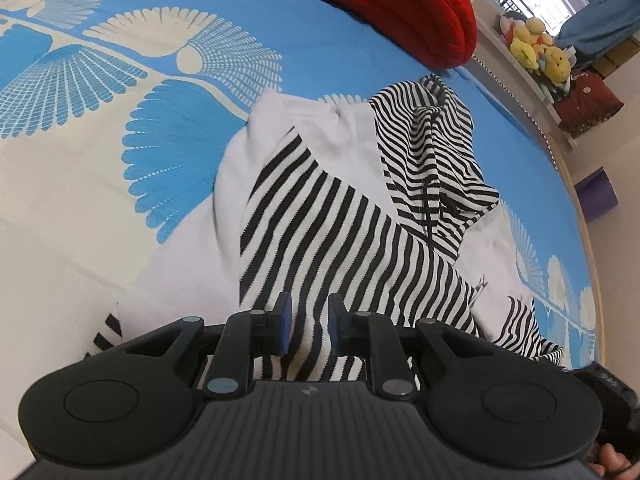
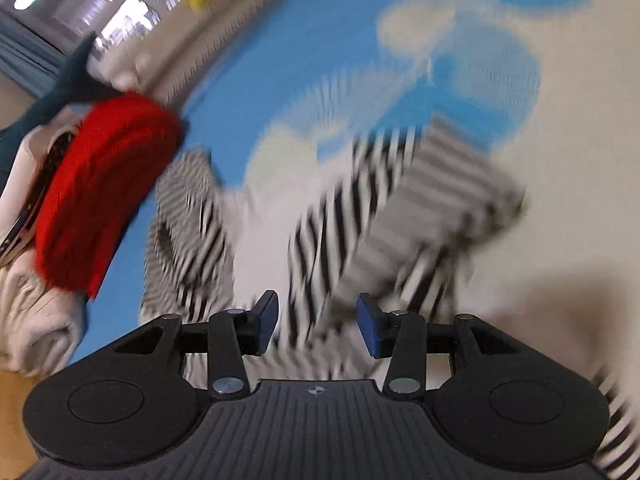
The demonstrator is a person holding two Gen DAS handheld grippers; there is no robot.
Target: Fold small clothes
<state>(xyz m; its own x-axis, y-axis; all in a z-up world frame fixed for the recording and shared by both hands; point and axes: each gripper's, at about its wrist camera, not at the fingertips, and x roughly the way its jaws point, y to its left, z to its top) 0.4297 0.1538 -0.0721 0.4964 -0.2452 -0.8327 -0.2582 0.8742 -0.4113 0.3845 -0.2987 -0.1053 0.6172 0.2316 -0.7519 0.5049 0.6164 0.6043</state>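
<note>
On blue bedspread (image 1: 328,40): left hand-held gripper (image 1: 309,330) pinches striped garment (image 1: 340,240); right hand-held gripper (image 2: 317,325) agape, empty.

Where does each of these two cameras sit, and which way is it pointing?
Left wrist: rides on the left gripper, looking down along its fingers at the striped garment on the blue bedspread; fingertips show bottom right.
Right wrist: rides on the right gripper, jaws apart and empty, over the same garment, blurred.
Shared: garment, bedspread, red cloth.
</note>
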